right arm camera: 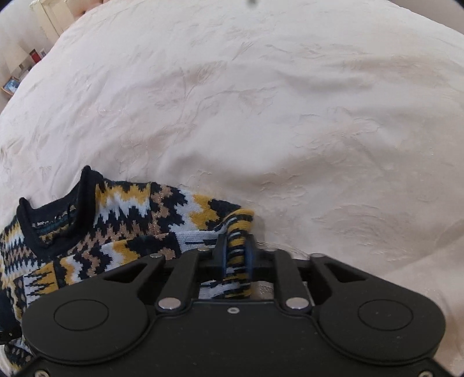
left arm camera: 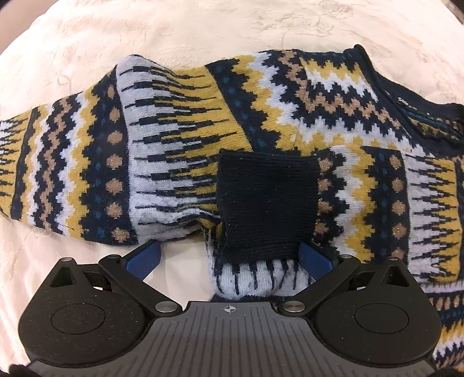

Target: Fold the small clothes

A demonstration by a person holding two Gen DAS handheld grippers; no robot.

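Observation:
A small knitted sweater with navy, mustard, white and tan zigzag bands lies spread on a cream bedspread. One sleeve is folded across the body, and its navy ribbed cuff lies between the blue pads of my left gripper. That gripper is open wide and points down, its left pad well clear of the cuff. In the right wrist view the sweater shows its navy neckline. My right gripper is shut on a bunched striped fold at the sweater's right edge.
The embroidered cream bedspread stretches far beyond the sweater. At the far upper left of the right wrist view stands pale furniture with a framed picture and a small red item.

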